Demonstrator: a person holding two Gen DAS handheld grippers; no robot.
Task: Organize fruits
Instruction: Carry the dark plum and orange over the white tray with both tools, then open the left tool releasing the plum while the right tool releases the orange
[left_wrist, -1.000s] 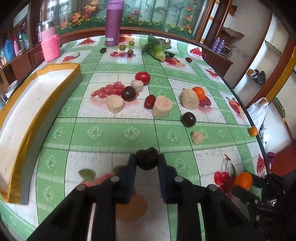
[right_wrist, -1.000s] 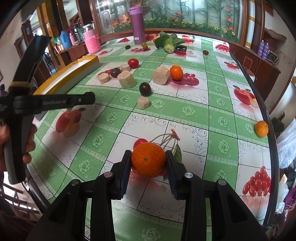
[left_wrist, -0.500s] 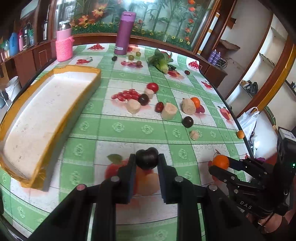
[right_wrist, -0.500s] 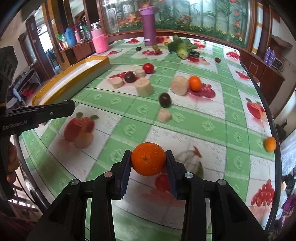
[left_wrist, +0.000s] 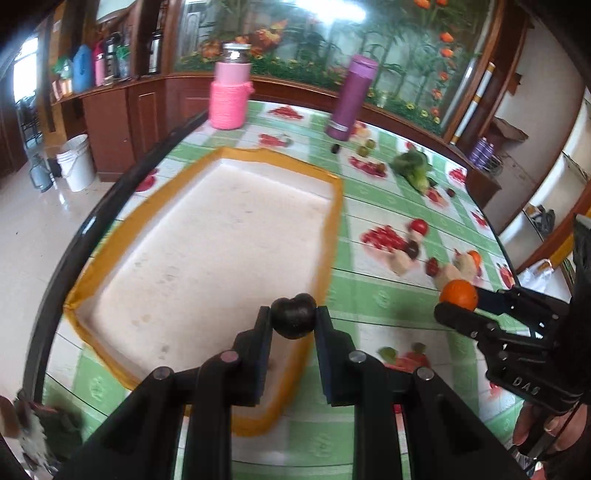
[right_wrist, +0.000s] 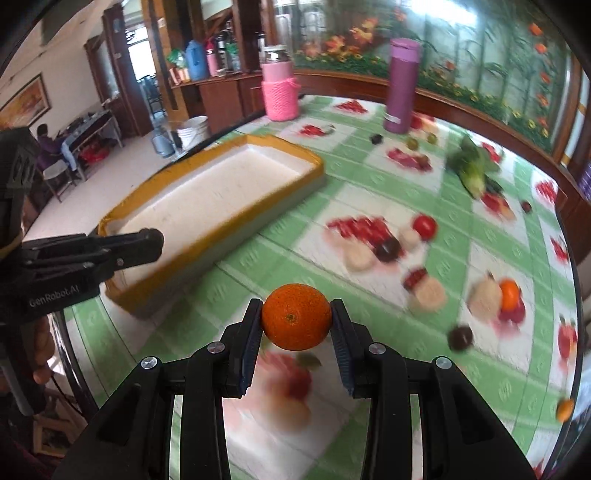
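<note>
While my left gripper (left_wrist: 293, 320) stays clamped on the dark plum (left_wrist: 294, 315) and my right gripper (right_wrist: 296, 322) on the orange (right_wrist: 296, 316), both have swung from the scattered fruit toward the yellow-rimmed tray (left_wrist: 332, 236), the plum now over its near edge.

The left tool (left_wrist: 293, 319) now hangs over the near corner of the yellow-rimmed tray (left_wrist: 332, 236) — earlier it was above bare tabletop. The right tool (right_wrist: 295, 321), with its orange (right_wrist: 296, 316), now sits nearer the tray — scattered fruit falls off to the right.
</note>
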